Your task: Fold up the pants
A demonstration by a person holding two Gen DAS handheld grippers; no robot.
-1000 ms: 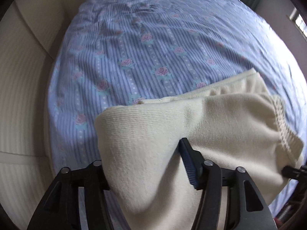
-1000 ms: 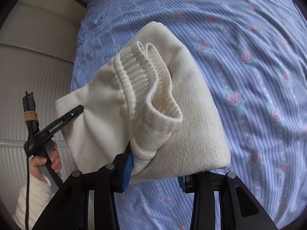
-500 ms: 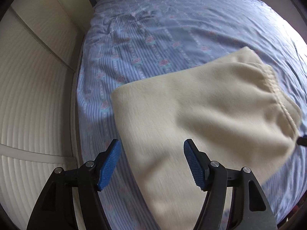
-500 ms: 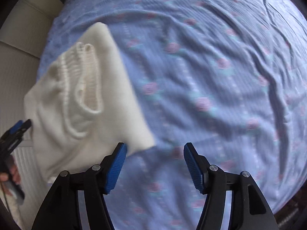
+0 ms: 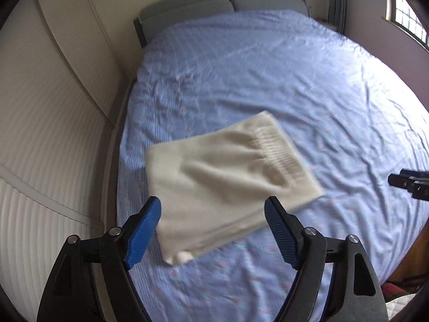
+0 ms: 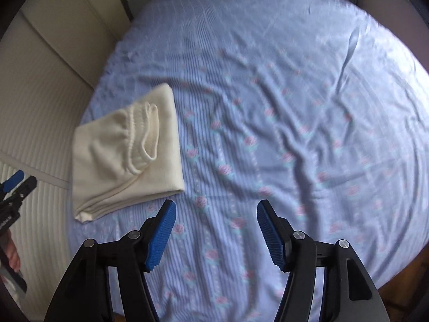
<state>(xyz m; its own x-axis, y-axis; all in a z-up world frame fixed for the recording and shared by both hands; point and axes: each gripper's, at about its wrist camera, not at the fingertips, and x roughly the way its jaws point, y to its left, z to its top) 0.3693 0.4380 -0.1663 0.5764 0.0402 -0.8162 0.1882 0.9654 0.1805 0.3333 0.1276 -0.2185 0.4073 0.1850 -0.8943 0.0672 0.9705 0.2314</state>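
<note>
The pants (image 5: pixel 222 185) lie folded into a compact cream rectangle on the bed (image 5: pixel 295 80), near its left edge. In the left wrist view they occupy the centre of the frame, slightly blurred, with the ribbed waistband toward the upper right of the bundle. In the right wrist view the pants (image 6: pixel 120 150) sit at the left of the frame, waistband loops facing up, folded layers visible along the lower edge.

The left hand-held gripper (image 5: pixel 213 232) is spread wide with nothing between its blue pads (image 5: pixel 143 232). It is above the near end of the pants; contact cannot be determined.

The right hand-held gripper (image 6: pixel 215 234) is likewise spread wide and grips nothing. It is over the bare sheet (image 6: pixel 295 107), to the right of the pants and apart from them.

The sheet is blue, striped, with pink roses and creases. Grey pillows (image 5: pixel 222 2) sit at the top of the left wrist view. A padded cream wall (image 5: pixel 53 107) borders the bed at frame left.
</note>
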